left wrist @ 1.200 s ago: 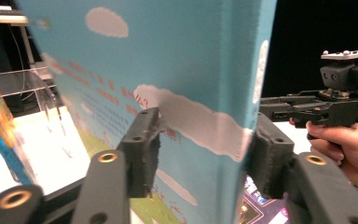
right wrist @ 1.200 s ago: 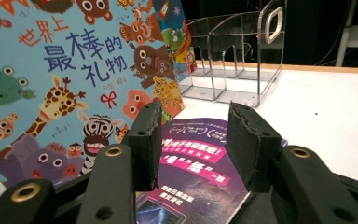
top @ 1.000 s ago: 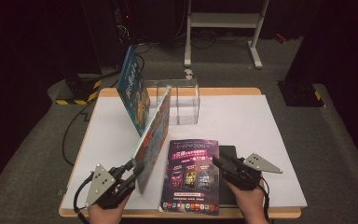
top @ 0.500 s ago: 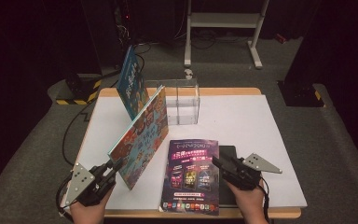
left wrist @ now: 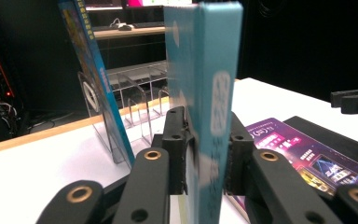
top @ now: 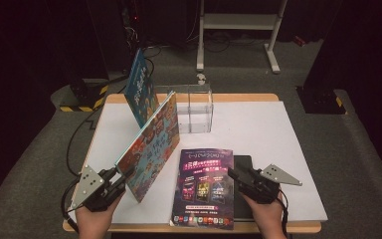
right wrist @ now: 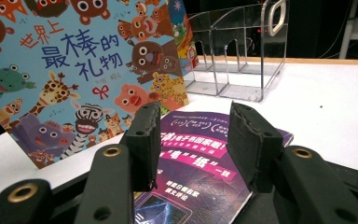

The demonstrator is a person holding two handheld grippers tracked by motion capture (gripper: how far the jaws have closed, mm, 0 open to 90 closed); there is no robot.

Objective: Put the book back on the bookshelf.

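At the lower left of the high view, the left tool (top: 124,175) grips the bottom corner of a picture book (top: 151,144) with cartoon animals on its cover; its jaws have just been easing open slightly, the book's spine pinched between them in the left gripper view. That book stands tilted on the white bench (top: 278,129). Behind it, upper left of centre, a second blue book (top: 140,92) leans beside a clear acrylic rack (top: 194,107). At lower centre a purple magazine (top: 203,186) lies flat, overlapping a black pad (top: 243,167). At lower right the right tool (top: 234,174) hovers with jaws apart over the magazine's edge, holding nothing. Grey carpet and a dark room surround the bench.
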